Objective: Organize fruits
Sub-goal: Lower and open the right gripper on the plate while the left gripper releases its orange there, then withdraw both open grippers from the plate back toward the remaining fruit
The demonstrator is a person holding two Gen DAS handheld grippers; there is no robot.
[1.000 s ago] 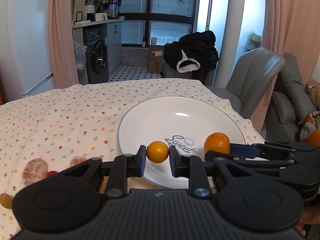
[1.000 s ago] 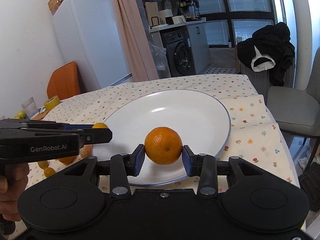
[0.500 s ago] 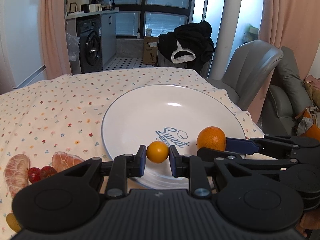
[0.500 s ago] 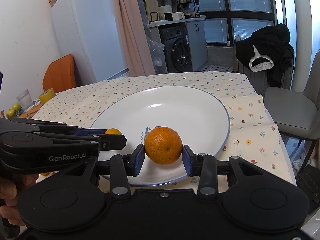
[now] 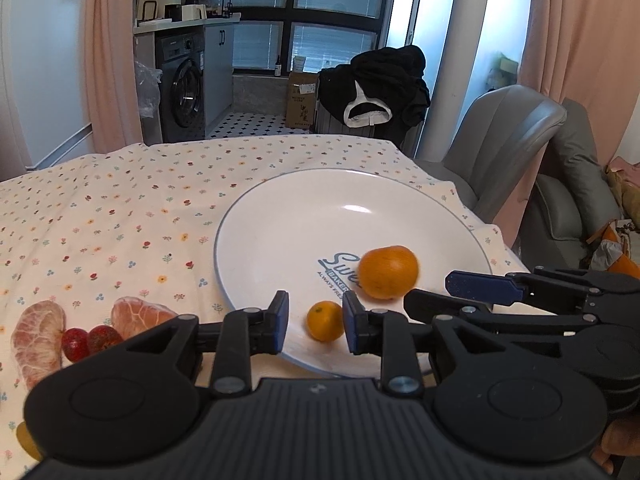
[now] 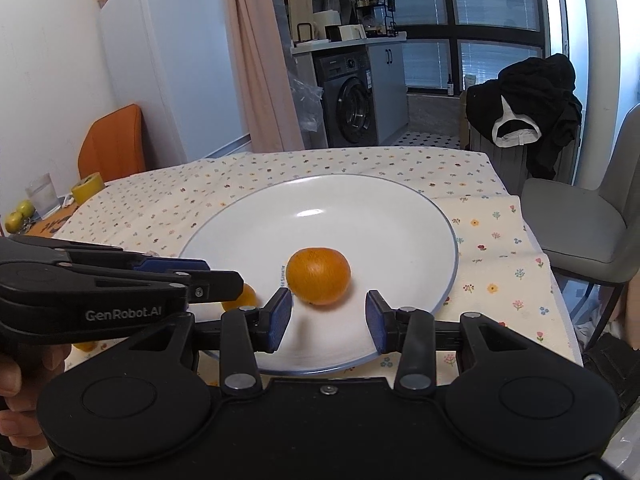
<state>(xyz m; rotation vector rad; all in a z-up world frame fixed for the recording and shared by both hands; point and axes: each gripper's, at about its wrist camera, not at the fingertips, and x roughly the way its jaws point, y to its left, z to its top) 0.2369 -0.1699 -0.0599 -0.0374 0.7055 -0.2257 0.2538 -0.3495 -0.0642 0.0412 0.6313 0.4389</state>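
A large white plate (image 5: pixel 304 216) (image 6: pixel 392 216) lies on the flowered tablecloth. On it rests a small orange fruit (image 5: pixel 325 321) (image 6: pixel 244 298), just in front of my left gripper (image 5: pixel 314 322), which is open with the fruit near its right pad. A bigger orange (image 5: pixel 387 272) (image 6: pixel 319 276) lies loose on the plate beyond my right gripper (image 6: pixel 327 320), which is open with its pads apart from the fruit. In the right wrist view the left gripper (image 6: pixel 224 280) crosses from the left and partly hides the small fruit.
Peeled pomelo segments (image 5: pixel 38 332) (image 5: pixel 140 314) and strawberries (image 5: pixel 90 342) lie on the cloth left of the plate. A glass (image 6: pixel 42 200), yellow tape (image 6: pixel 88 192) and green fruit (image 6: pixel 18 216) sit far left. A grey chair (image 5: pixel 508 148) stands past the table's right edge.
Both grippers have opened and let go of their fruits. The small fruit and the bigger orange now lie on the plate; both grippers have moved lower toward it.
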